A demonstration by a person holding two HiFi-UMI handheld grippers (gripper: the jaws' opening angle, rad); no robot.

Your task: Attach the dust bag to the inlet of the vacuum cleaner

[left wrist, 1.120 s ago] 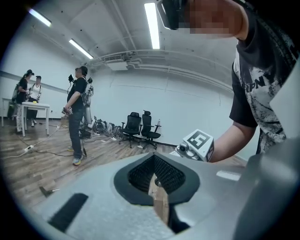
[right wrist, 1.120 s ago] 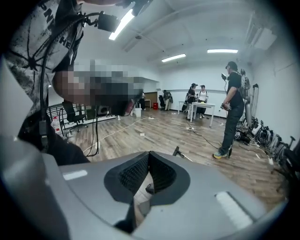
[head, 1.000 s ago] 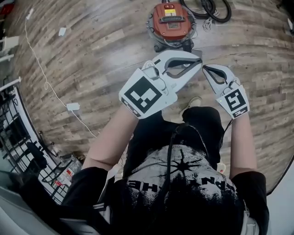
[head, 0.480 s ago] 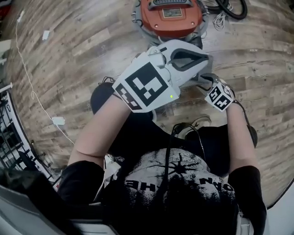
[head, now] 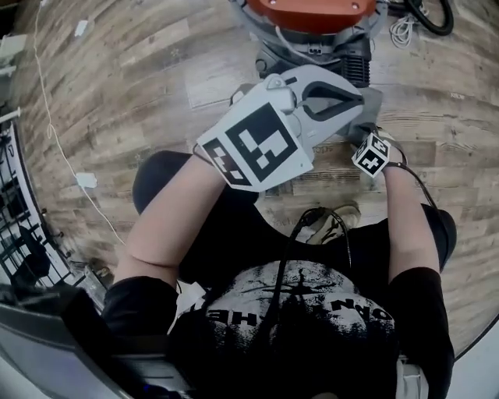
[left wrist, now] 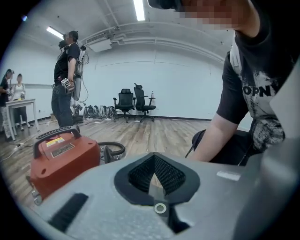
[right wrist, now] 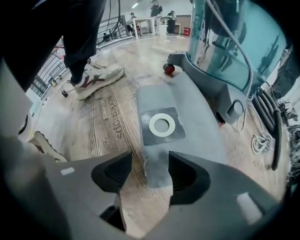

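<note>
A grey dust bag lies flat on the wooden floor beside the vacuum cleaner's shiny drum, its collar plate and white ring facing up. My right gripper points down over the bag's near end. Its jaws have just been opening and stand wide, with the bag's end below them and nothing pressed. In the head view only its marker cube shows. My left gripper is shut on nothing and hovers near the vacuum's orange motor head. From above, that orange head lies just beyond both grippers.
A black hose and a coiled white cord lie right of the drum. A shoe stands left of the bag. A white cable runs across the floor at left. People and office chairs are far back.
Both grippers have dropped toward the floor and come close to the vacuum. The right gripper has tipped steeply downward and its jaws have gone from shut to wide open.
</note>
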